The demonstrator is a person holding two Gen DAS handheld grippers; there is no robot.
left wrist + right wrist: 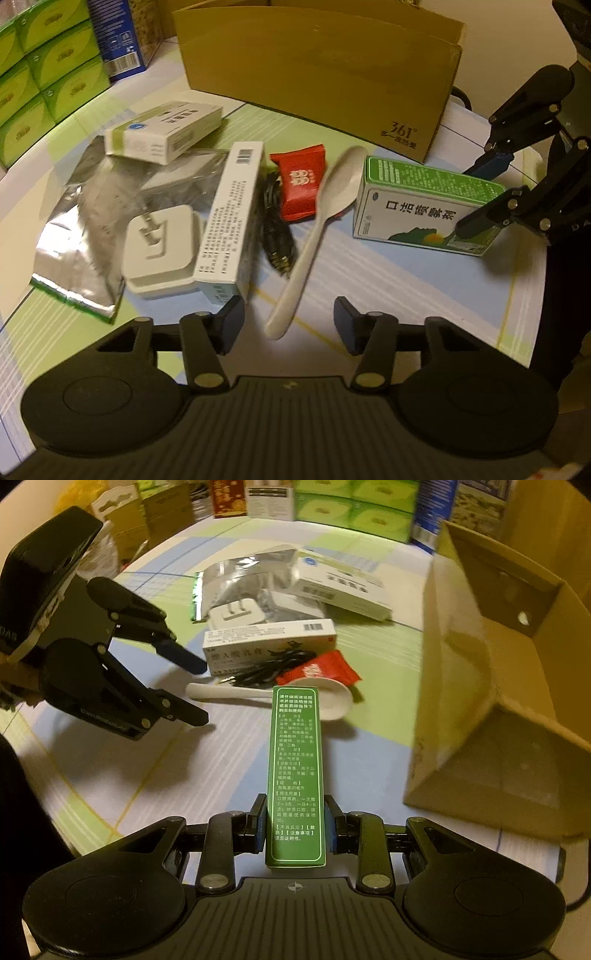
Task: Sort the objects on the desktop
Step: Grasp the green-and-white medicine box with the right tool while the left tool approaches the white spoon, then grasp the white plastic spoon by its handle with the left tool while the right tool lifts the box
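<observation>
My right gripper (295, 823) is shut on a green medicine box (295, 771); it also shows in the left wrist view (424, 203), with the right gripper (472, 195) on its right end. My left gripper (290, 325) is open and empty, its fingers either side of the handle of a white spoon (317, 229). The spoon (306, 696) lies beside a red packet (299, 184), a black cable (275, 229), a long white box (232, 218), a white charger plug (159, 247), a silver foil bag (85, 236) and a white-green box (162, 131).
An open cardboard box (321, 74) stands at the back of the table, at the right in the right wrist view (491, 686). Stacked green boxes (40, 70) and a blue box (118, 37) line the far left edge.
</observation>
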